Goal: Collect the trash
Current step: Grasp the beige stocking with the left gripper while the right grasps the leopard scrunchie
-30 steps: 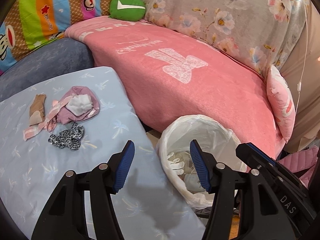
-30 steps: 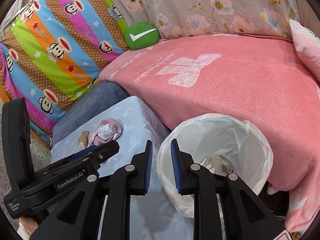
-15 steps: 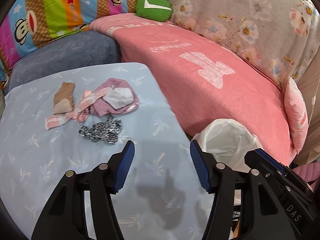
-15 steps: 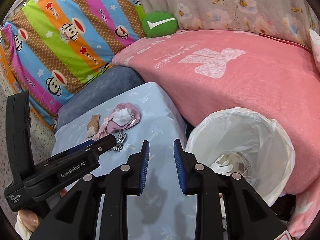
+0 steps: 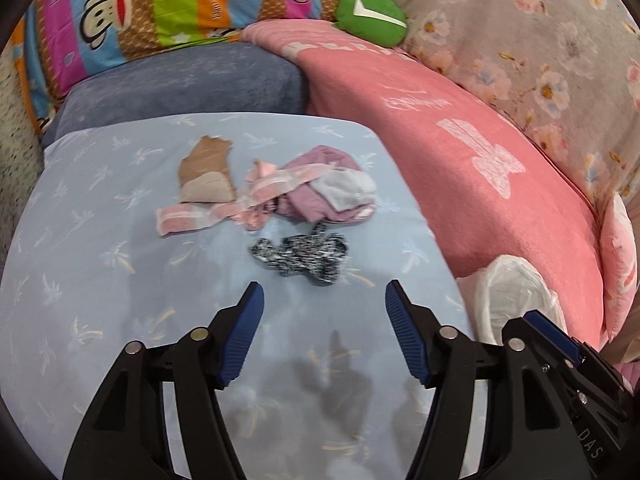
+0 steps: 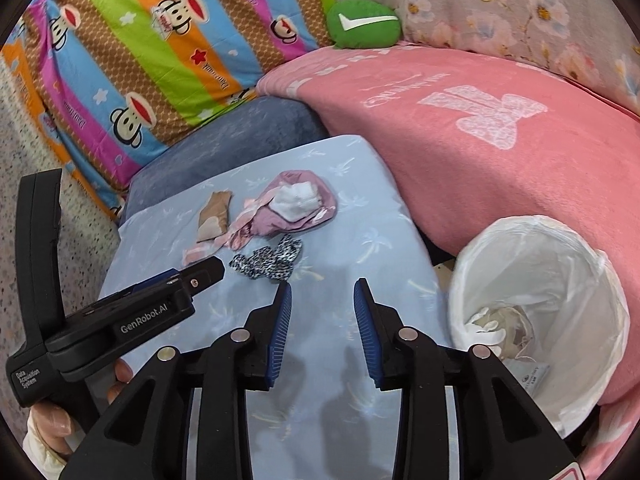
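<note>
The left gripper and right gripper have just been opening wider; both hold nothing. The black-and-white scrap lies just ahead on the blue table, bare near them. Only the right view shows inside the trash bin.

A light blue palm-printed worktop is seen carrying, near its far edge, a brown scrap, a pink strip, a mauve wrapper with white tissue, and a black-and-white speckled scrap.
</note>
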Motion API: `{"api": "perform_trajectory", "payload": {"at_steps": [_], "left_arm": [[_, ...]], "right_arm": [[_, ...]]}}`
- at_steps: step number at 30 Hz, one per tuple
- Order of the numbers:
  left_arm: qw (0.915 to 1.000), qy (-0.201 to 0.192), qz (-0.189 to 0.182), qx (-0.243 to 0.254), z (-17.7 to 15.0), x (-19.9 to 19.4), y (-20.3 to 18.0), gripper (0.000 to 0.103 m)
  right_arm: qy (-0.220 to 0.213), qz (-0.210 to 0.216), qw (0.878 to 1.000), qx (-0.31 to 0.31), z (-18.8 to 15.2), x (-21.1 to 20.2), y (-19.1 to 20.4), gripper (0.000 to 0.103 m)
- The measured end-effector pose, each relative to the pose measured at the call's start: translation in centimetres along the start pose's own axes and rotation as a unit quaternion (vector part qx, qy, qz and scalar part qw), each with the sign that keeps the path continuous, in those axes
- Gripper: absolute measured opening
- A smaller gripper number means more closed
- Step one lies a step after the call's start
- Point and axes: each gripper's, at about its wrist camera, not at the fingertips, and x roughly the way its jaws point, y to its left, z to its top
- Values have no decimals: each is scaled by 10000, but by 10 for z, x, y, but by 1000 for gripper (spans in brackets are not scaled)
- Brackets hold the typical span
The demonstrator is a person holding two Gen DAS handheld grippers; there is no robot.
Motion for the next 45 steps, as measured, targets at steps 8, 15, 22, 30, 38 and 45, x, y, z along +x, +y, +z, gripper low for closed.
{"api": "perform_trajectory", "payload": {"at_steps": [8,15,22,30,38,45], "left_arm": [[9982,-39,491,-343,3,3,59,75],[9951,7,852,-497,15,16,100,89],[9944,81,932,-499,40,41,120,90],[9953,209,826,-468,72,85,121,92],[9954,441,636,-571,85,123,120,91],[9960,530,319,-641,82,126,123,46]], "right_arm": [[300,59,9991,-281,0,43,37,47],[625,164,9977,-222,6,93,54,53],[885,139,9953,-359,15,147,73,53],[1032,13,9939,-394,22,194,77,53],[881,-253,9932,-720,29,209,83,55],[768,-379,9930,-815,27,211,87,53]]}}
